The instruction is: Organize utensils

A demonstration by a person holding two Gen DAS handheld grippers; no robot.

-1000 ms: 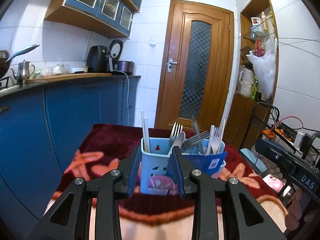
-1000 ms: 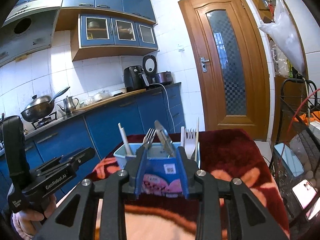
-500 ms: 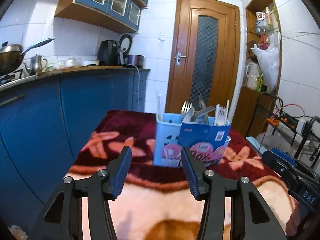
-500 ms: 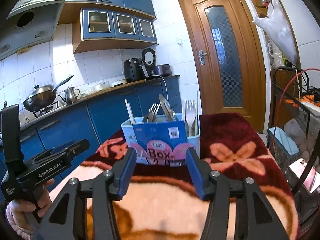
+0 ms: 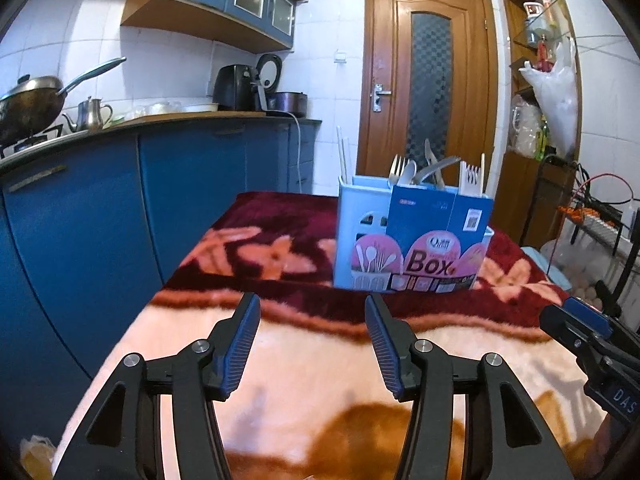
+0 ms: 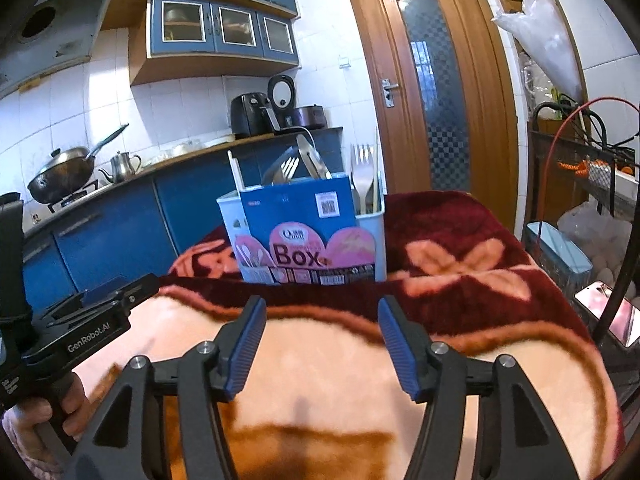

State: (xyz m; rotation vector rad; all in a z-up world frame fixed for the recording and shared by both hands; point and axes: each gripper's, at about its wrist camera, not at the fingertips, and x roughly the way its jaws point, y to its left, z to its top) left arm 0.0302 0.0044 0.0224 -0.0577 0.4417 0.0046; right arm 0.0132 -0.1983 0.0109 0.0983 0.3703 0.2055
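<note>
Evidently the sorting is at or near its end: the box (image 5: 412,236) stands upright on the blanket (image 5: 320,360), at about 1 o'clock ahead of the left gripper (image 5: 312,312) and at 12 o'clock ahead of the right gripper (image 6: 320,312), well clear of both. Its compartments hold the utensils upright: a pale stick (image 5: 343,156) at the 9 o'clock end, metal forks (image 5: 397,166) and a spoon in the middle, a white fork (image 5: 471,176) at the 3 o'clock end. No loose utensil shows on the blanket in either view.

Both grippers are empty. Each has its jaws moderately wide and opening, with nothing but blanket between them. In the right wrist view the left gripper sits at 9 o'clock, a hand (image 6: 36,424) around its handle.

My reading is that the step in hand is letting go and backing off from the box. If any utensil remains, it lies out of view, so the next move calls for finding it first; otherwise, only pulling both grippers clear without knocking the box.
</note>
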